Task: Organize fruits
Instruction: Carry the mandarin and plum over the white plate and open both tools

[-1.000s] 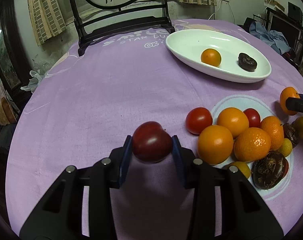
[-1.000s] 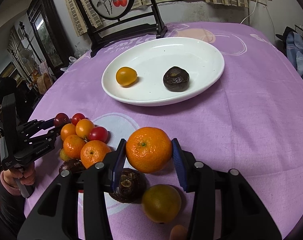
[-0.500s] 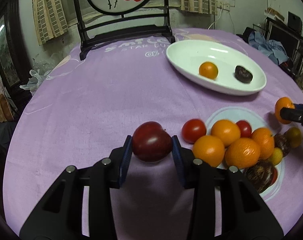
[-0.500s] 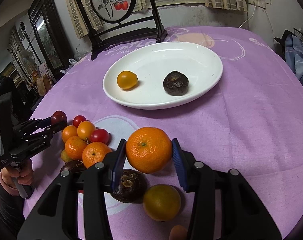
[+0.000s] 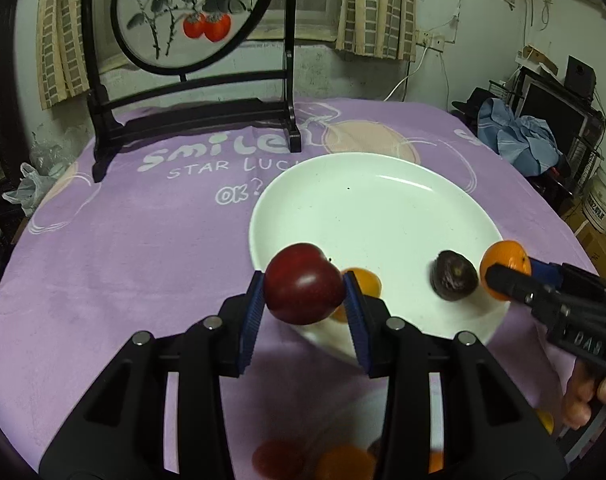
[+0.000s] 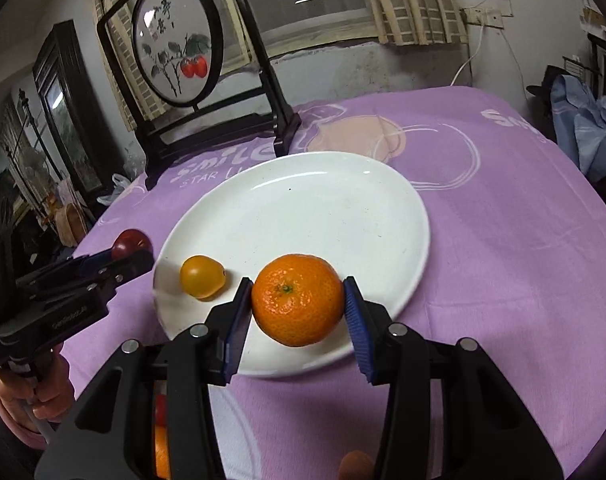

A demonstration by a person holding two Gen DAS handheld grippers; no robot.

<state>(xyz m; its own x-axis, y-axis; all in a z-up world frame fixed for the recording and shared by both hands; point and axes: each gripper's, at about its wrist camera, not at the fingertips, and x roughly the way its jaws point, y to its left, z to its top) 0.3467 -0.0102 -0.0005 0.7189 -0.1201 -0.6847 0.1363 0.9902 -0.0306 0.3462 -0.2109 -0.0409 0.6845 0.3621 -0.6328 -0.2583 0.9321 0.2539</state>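
Above purple tablecloth (image 5: 123,248): left fingers (image 5: 250,307) clamping plum (image 5: 303,289), right fingers (image 6: 239,312) clamping mandarin (image 6: 298,299).

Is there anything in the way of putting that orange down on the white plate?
Possibly: the orange hangs over the plate's near edge, and the left-wrist view shows a dark fruit right beside it. The plate's far half is bare.

A lived-in home: purple tablecloth (image 5: 143,240), curtained window (image 6: 311,4) at upper centre, painted screen (image 5: 191,12) upper left.
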